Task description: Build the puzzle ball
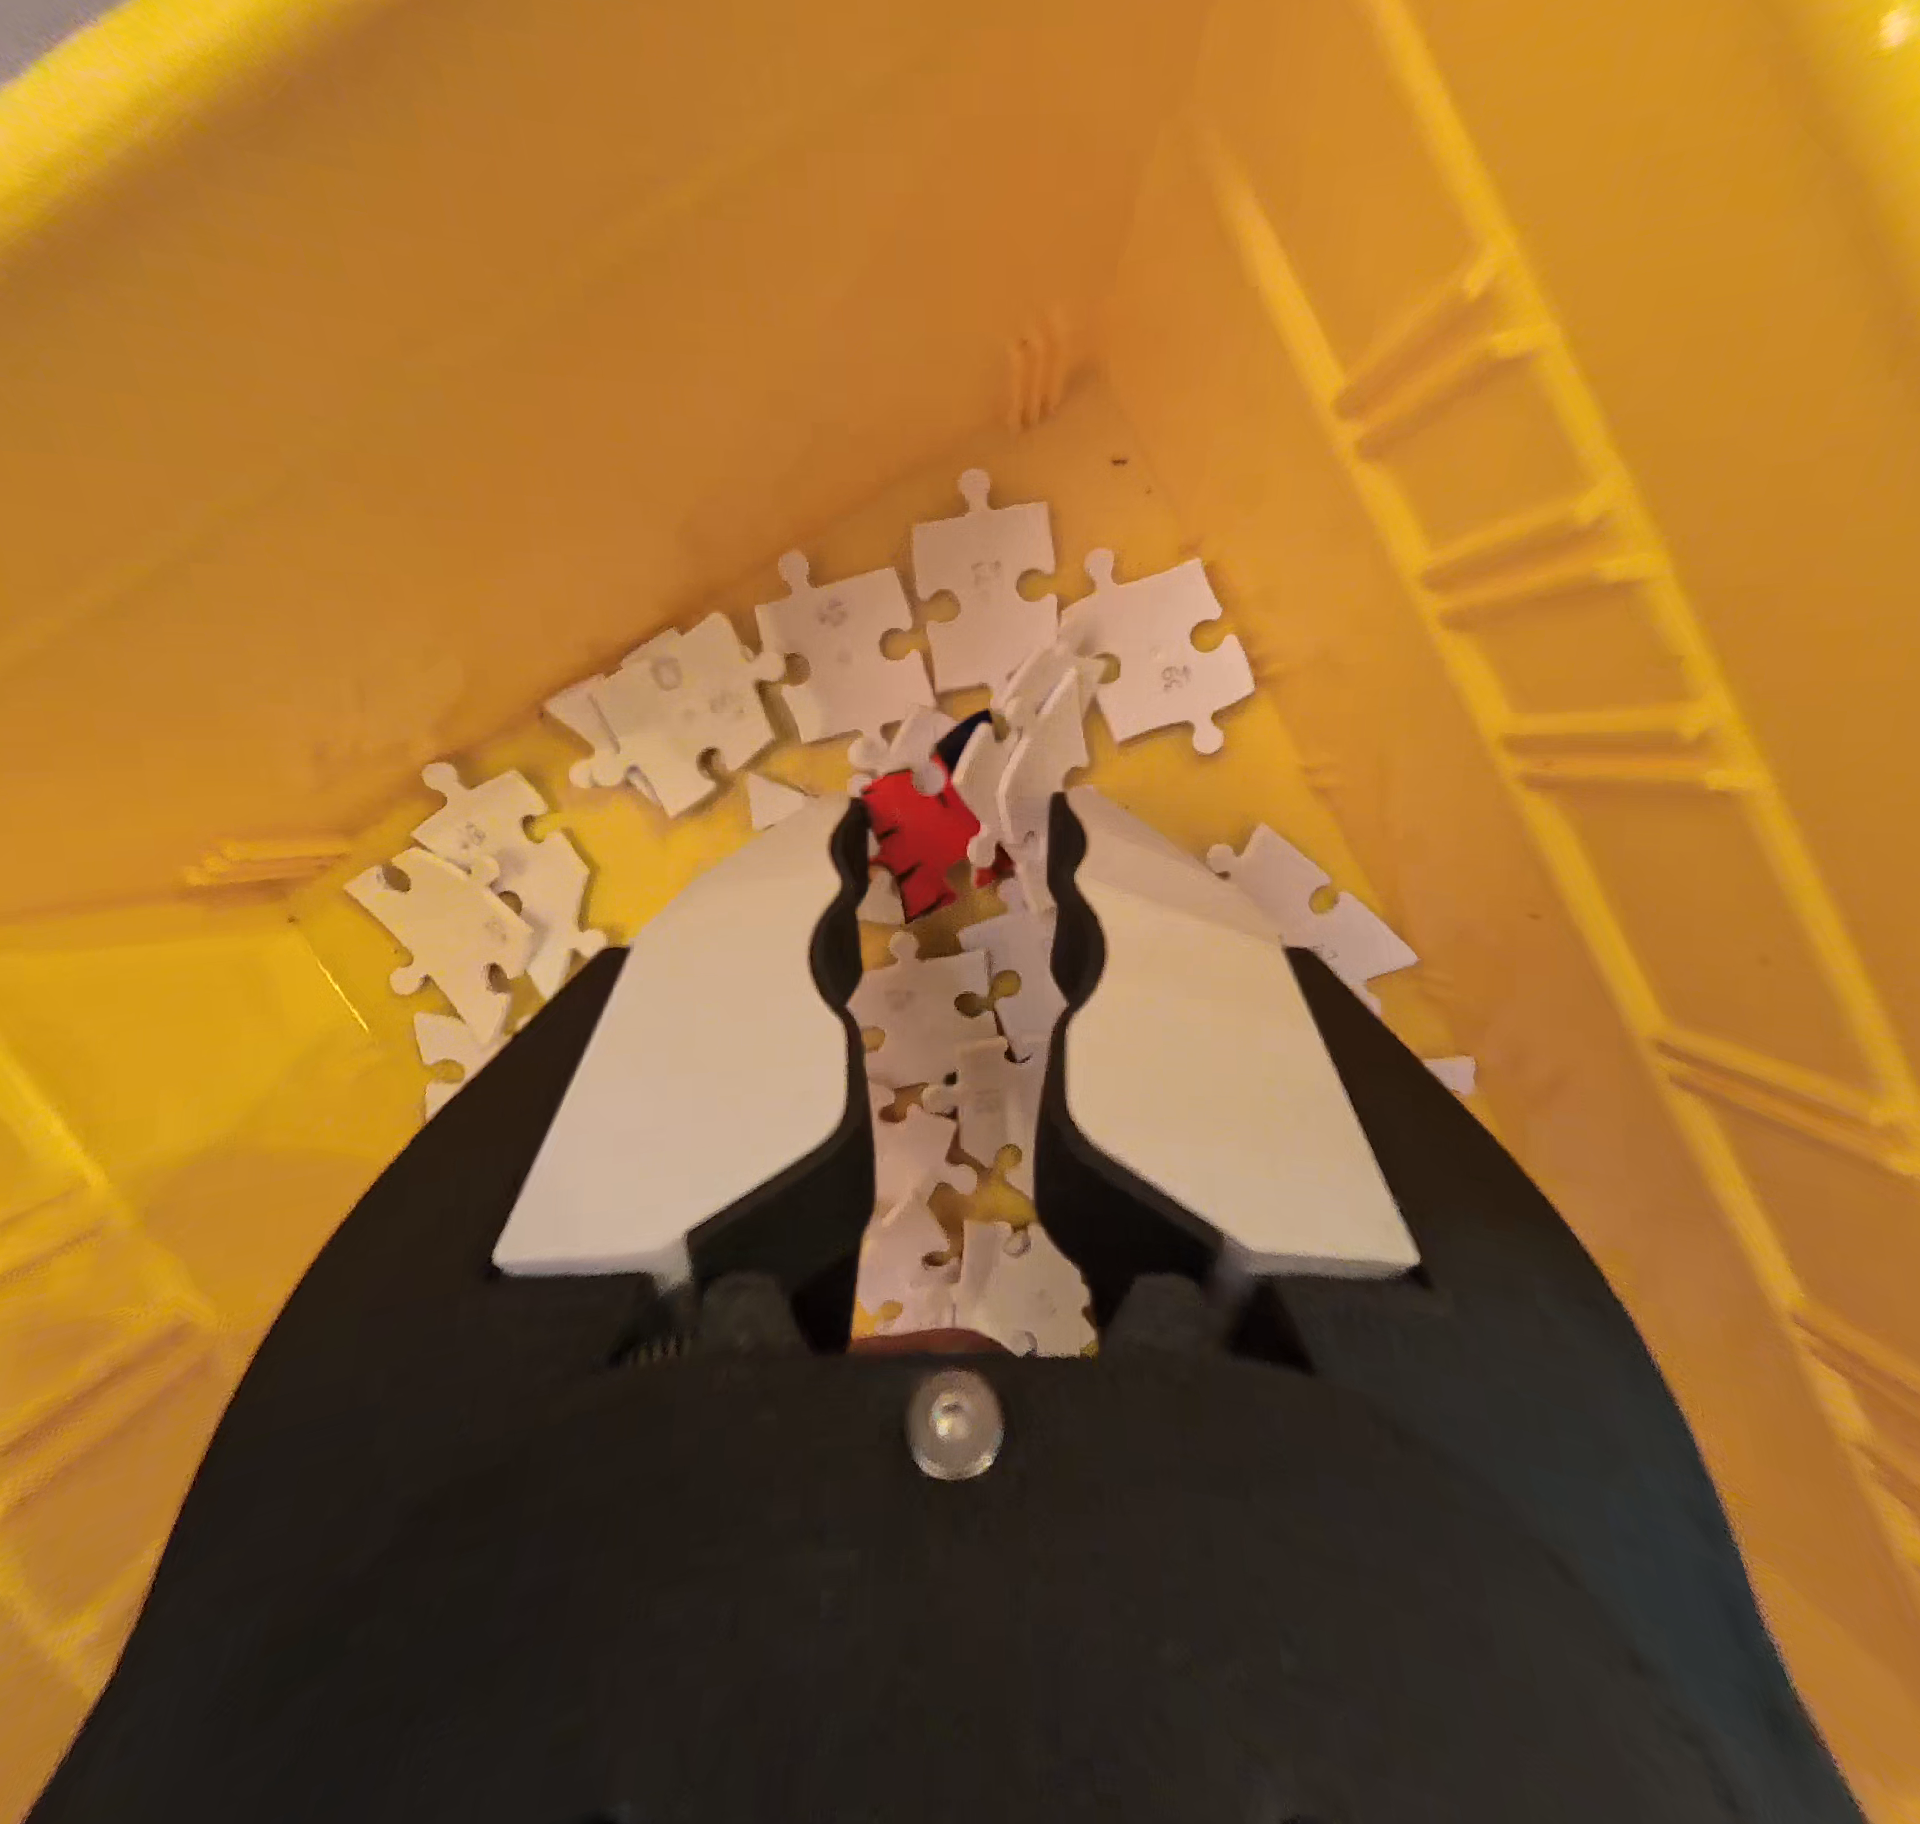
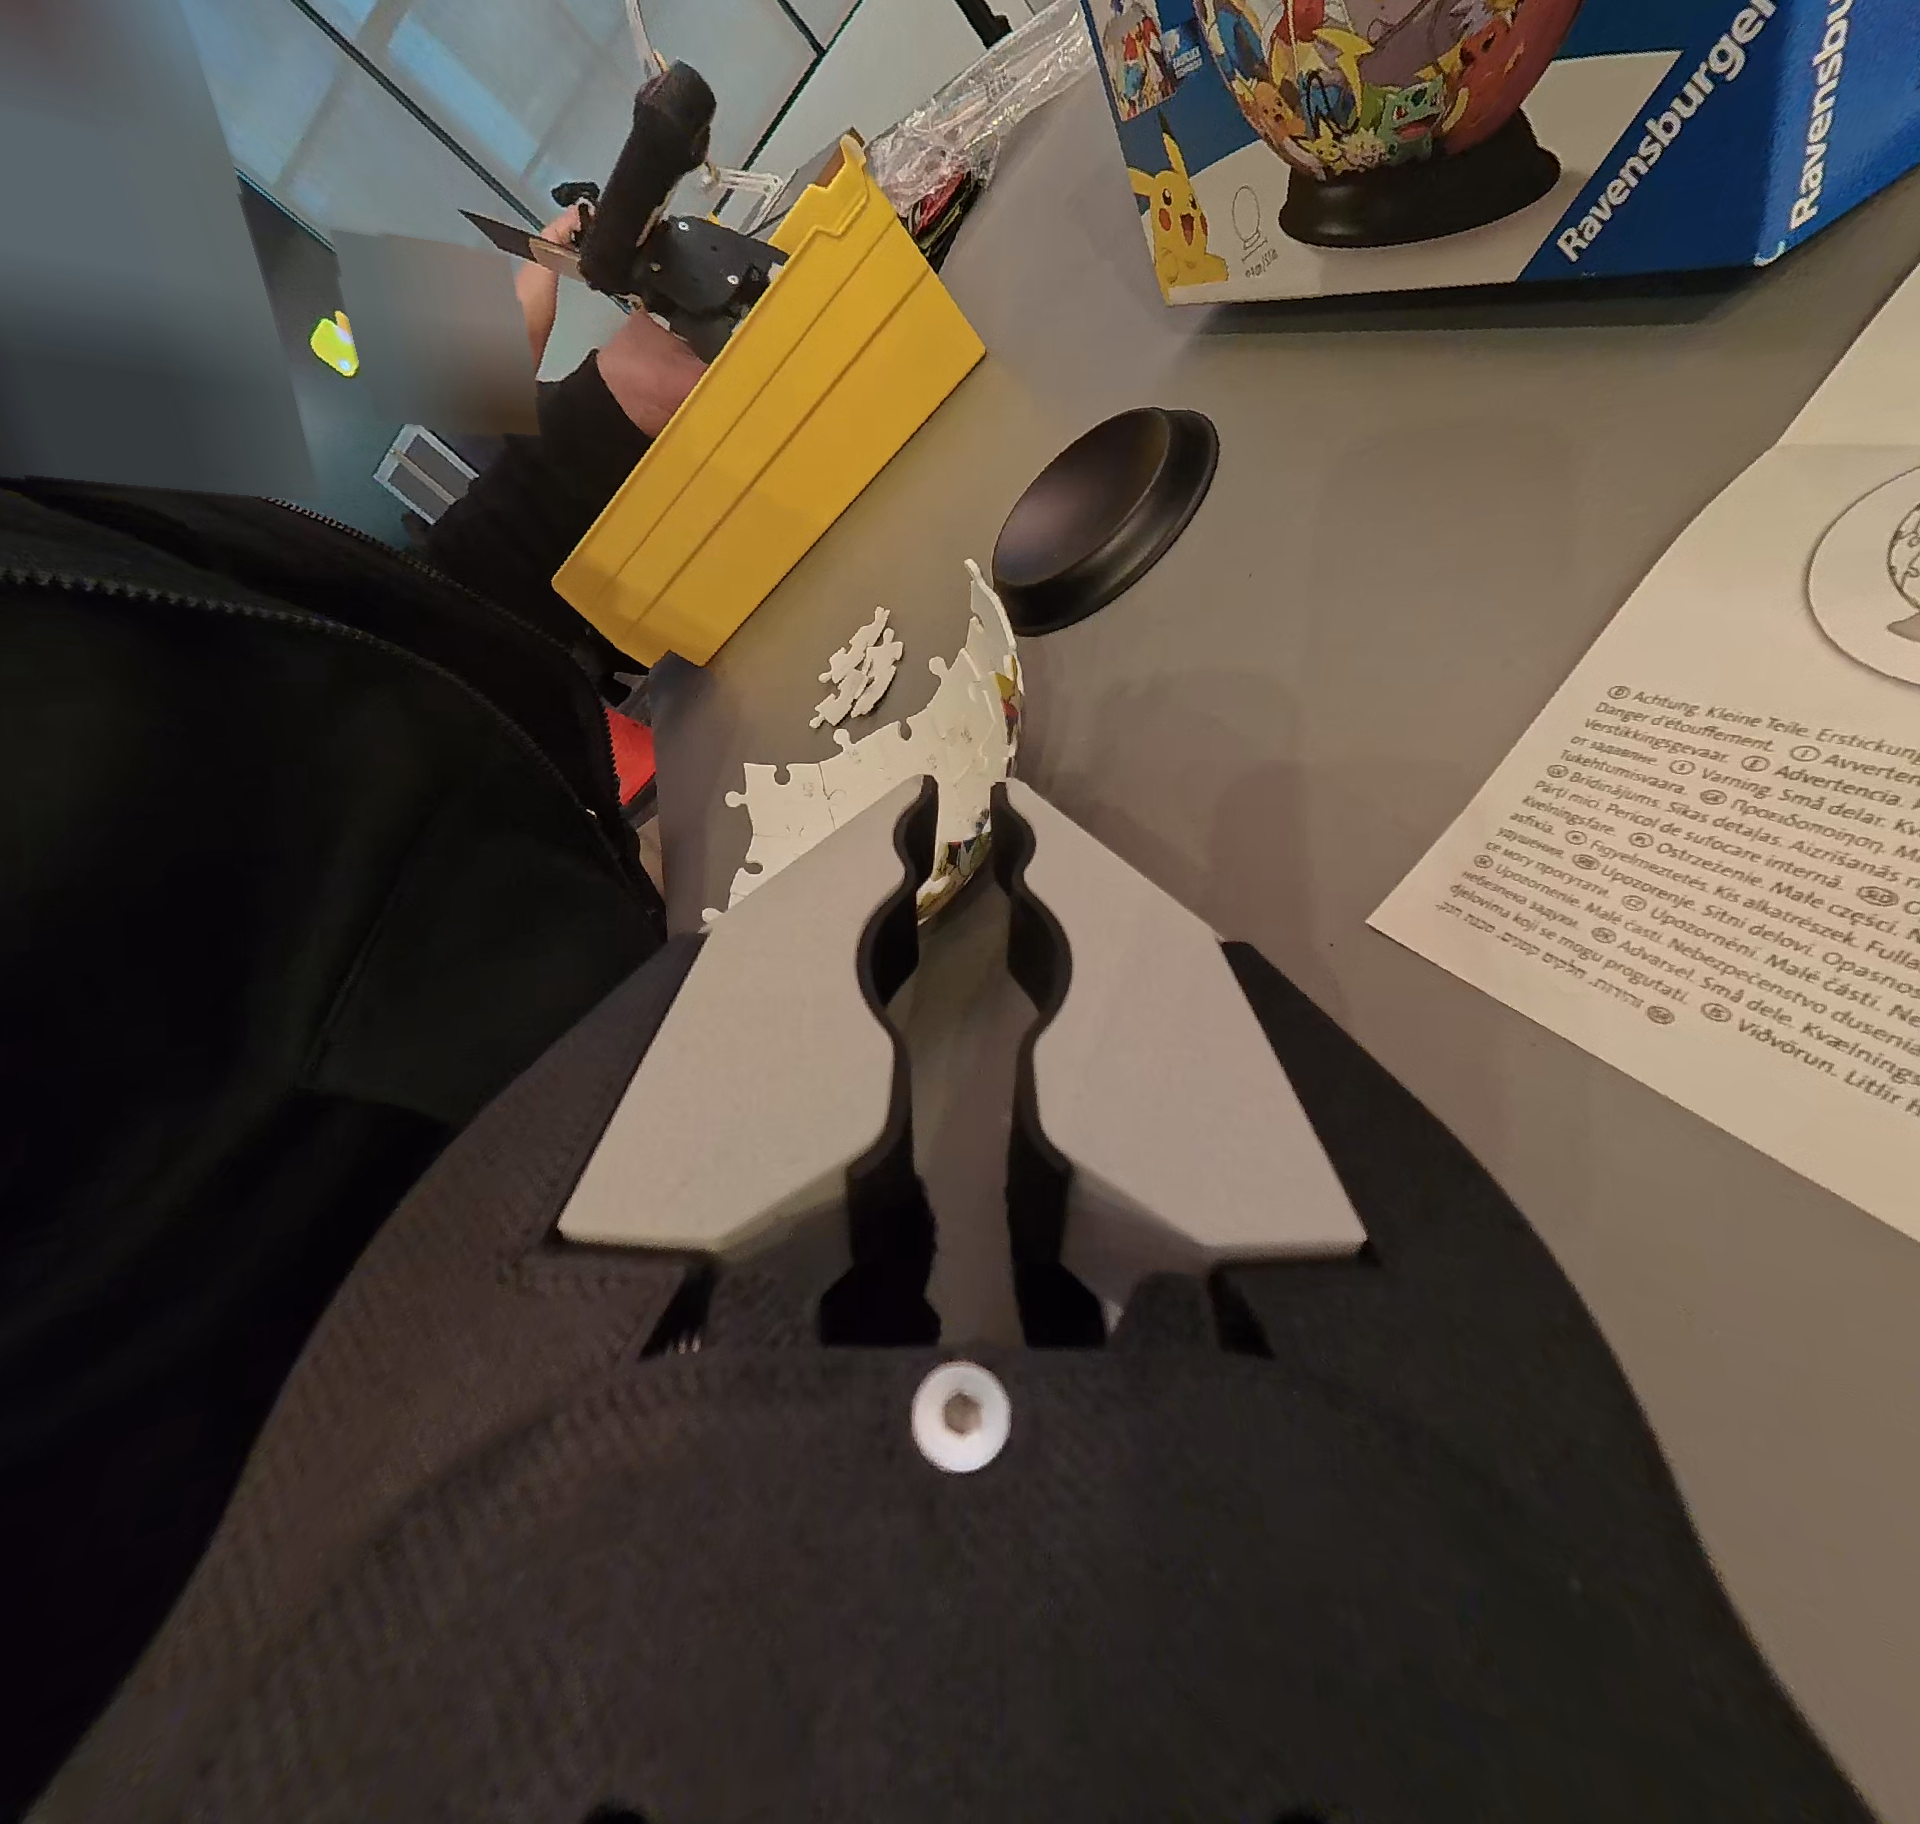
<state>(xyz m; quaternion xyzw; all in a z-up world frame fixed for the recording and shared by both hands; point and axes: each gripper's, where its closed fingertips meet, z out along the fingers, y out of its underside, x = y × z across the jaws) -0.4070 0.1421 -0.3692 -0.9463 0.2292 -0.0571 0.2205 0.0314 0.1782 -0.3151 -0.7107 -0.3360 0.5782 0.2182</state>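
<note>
L gripper [image 1: 951, 818] apart, inside yellow bin [image 1: 623, 320] over loose pieces [image 1: 831, 652]. R gripper [image 2: 964, 798] apart, astride half-built ball [image 2: 971, 725] on table [image 2: 1351, 683]. I judge shell light, fragile; pinch rim edge, gently.

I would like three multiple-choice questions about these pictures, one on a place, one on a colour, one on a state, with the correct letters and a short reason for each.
1. Where do the loose puzzle pieces lie that the left gripper points at?
A. inside the yellow bin
B. on the paper sheet
C. in the black stand

2. What colour is the one piece lying picture side up between the left fingertips?
A. green
B. red
C. white

3. How is the right gripper set?
A. shut on the black stand
B. wide open above the box
C. nearly closed at the edge of the partly built ball

Answers:
1 A: yellow walls surround the pieces.
2 B: red stands out among white backs.
3 C: the ball's shell shows in its narrow gap.
</note>
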